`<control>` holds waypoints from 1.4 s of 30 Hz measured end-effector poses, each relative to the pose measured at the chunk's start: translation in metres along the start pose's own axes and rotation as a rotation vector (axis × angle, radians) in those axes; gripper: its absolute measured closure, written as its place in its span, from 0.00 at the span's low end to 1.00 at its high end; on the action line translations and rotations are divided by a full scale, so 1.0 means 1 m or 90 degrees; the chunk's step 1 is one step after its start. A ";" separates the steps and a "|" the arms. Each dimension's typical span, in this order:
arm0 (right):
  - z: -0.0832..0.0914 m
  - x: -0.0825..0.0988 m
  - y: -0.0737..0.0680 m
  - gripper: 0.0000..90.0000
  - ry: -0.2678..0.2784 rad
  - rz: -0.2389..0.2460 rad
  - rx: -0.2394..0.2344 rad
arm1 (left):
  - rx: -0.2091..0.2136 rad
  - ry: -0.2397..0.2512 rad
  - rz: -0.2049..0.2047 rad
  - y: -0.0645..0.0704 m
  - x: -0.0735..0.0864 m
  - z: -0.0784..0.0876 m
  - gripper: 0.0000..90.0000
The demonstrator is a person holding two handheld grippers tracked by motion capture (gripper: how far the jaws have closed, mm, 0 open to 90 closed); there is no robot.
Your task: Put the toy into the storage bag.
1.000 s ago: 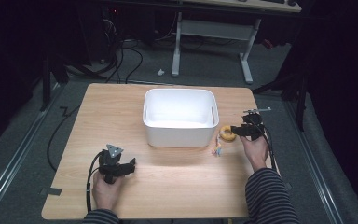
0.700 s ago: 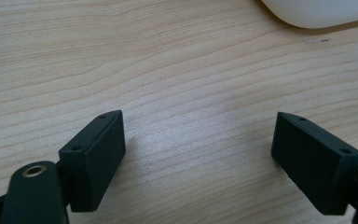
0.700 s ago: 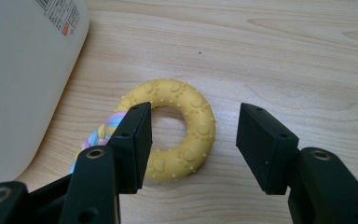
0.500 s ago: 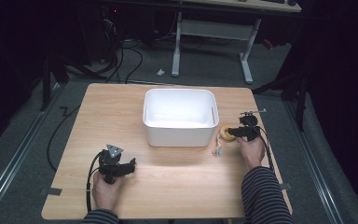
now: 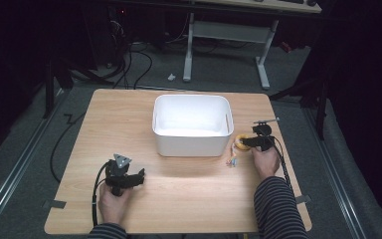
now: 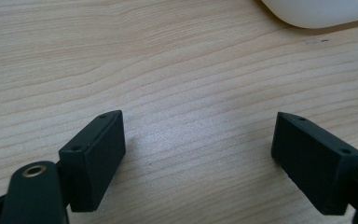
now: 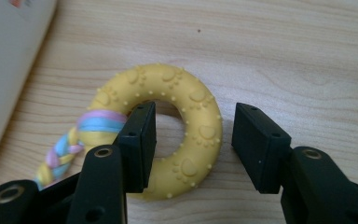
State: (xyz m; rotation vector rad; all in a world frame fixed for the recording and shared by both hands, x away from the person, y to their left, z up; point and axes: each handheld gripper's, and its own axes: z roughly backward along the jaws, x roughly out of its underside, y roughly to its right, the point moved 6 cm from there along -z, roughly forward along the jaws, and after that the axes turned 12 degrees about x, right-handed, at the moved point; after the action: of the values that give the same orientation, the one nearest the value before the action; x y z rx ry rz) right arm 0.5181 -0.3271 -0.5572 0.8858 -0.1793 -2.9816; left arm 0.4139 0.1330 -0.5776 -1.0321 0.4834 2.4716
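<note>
Where the yellow ring toy (image 7: pixel 168 126) lies flat on the worktop (image 5: pixel 189 199), just right of the white bin (image 5: pixel 191 124), its braided pastel tail (image 7: pixel 70 144) trails toward the person. The right gripper (image 7: pixel 193 140) has its jaws parted astride one side of the ring, one jaw inside the hole. The left gripper (image 6: pixel 200 158) rests wide open, holding nothing.

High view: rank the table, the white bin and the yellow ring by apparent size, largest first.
1. Table, largest by far.
2. White bin, sitting on it.
3. Yellow ring, smallest, partly hidden by the right gripper.
</note>
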 end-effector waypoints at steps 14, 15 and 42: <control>0.001 0.000 -0.003 0.73 0.011 0.021 0.022 | 0.000 -0.001 0.000 0.000 0.000 0.000 0.20; 0.001 0.000 -0.002 0.74 0.010 0.018 0.020 | 0.000 -0.001 0.000 0.000 0.000 0.000 0.20; 0.054 0.012 0.032 0.74 0.068 0.016 -0.026 | 0.001 0.000 -0.001 0.000 0.000 0.000 0.20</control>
State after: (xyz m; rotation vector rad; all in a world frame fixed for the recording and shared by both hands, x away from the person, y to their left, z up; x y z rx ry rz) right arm 0.4783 -0.3539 -0.5147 1.0258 -0.1266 -2.8946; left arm 0.4136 0.1331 -0.5776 -1.0312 0.4833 2.4696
